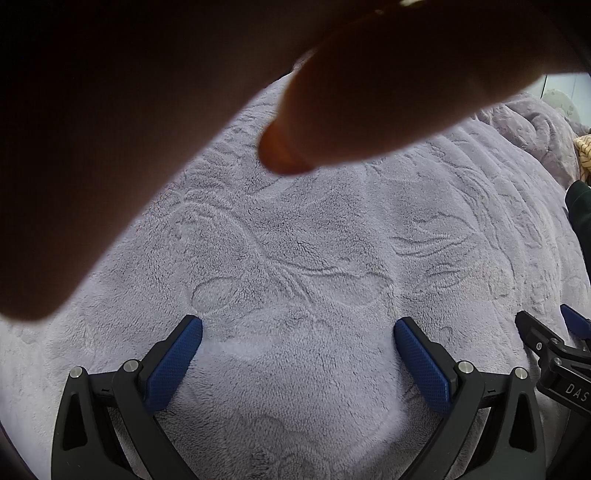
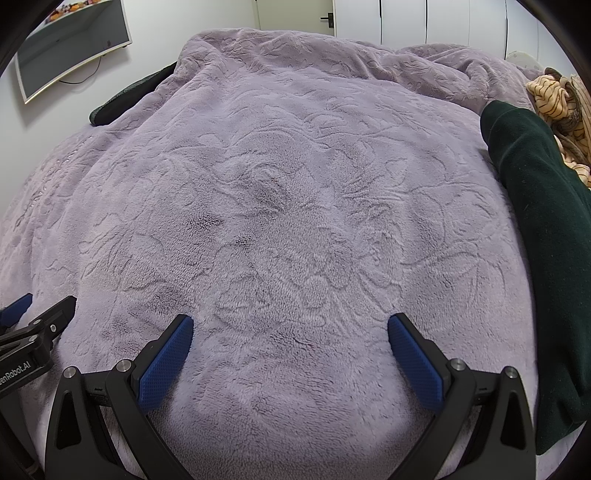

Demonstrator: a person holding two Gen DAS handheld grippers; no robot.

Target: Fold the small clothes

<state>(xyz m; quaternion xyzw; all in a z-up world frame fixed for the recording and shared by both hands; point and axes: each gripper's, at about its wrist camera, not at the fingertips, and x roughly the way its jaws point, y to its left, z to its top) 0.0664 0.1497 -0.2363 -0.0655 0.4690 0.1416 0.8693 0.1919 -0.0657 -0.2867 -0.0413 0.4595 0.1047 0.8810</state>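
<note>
A dark green garment [image 2: 543,236] lies along the right side of the lilac fleece blanket [image 2: 295,184]; a sliver of this dark green garment [image 1: 580,210] shows at the right edge of the left wrist view. A crumpled tan striped garment [image 2: 557,99] sits behind it at far right, seen too as the tan striped garment [image 1: 583,147]. My left gripper [image 1: 298,328] is open over bare blanket [image 1: 314,258]. My right gripper [image 2: 290,326] is open too, holding nothing. A hand [image 1: 351,110] close to the lens hides the upper left of the left wrist view.
The right gripper's fingers [image 1: 546,339] show at the right edge of the left wrist view, and the left gripper's fingers [image 2: 44,321] at the left edge of the right one. A wall-mounted screen [image 2: 70,48] hangs at back left; closet doors [image 2: 406,18] stand behind the bed.
</note>
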